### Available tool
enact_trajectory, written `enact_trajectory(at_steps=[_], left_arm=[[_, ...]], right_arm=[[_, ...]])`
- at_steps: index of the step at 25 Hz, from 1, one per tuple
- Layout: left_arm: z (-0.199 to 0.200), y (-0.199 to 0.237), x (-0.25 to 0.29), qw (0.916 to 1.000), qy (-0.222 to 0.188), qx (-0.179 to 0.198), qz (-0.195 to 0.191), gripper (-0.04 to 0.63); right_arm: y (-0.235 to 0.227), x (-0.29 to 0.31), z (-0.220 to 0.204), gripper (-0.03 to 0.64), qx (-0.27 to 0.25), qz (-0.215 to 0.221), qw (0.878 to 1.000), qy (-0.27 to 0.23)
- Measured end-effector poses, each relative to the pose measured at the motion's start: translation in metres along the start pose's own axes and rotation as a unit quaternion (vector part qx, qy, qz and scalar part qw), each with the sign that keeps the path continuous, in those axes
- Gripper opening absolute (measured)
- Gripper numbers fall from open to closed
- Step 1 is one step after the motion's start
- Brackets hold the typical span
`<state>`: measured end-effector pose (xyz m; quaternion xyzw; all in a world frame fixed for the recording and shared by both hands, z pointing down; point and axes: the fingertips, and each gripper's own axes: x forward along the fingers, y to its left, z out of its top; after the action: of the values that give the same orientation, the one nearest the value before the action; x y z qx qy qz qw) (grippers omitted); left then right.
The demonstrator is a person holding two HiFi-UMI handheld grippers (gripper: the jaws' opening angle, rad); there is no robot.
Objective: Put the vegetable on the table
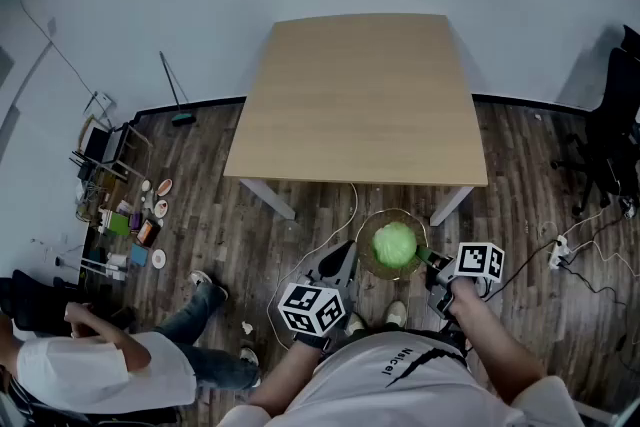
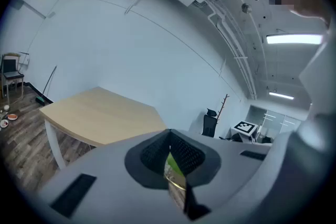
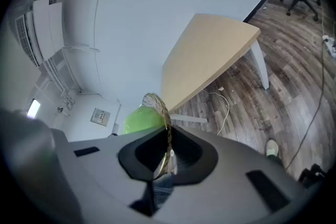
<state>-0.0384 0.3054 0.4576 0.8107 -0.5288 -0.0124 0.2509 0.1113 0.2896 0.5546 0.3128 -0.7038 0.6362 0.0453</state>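
Left gripper (image 1: pixel 346 265) and right gripper (image 1: pixel 431 264) each clamped on my round woven straw basket (image 1: pixel 367 261) rim; pale green cabbage (image 1: pixel 394 243) inside, between them; light wooden table (image 1: pixel 360 105) straight ahead.

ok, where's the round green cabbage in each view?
Head view: cabbage bottom centre, in the woven straw basket between left gripper and right gripper.
Left gripper view: a green sliver between the jaws, low centre.
Right gripper view: cabbage left of centre, behind basket rim.
Shared landmark: the light wooden table.

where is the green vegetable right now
Head view: the green vegetable sits in a woven basket held between the left gripper and right gripper, just short of the table.
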Motion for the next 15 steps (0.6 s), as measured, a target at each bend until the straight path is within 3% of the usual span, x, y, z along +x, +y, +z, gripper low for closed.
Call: enact_trajectory(at_steps=[15], left_arm=[[0.026, -0.007, 0.017, 0.9994, -0.029, 0.019, 0.006, 0.014]], right_arm=[[0.002, -0.004, 0.017, 0.033, -0.011, 0.014, 1.0, 0.003]])
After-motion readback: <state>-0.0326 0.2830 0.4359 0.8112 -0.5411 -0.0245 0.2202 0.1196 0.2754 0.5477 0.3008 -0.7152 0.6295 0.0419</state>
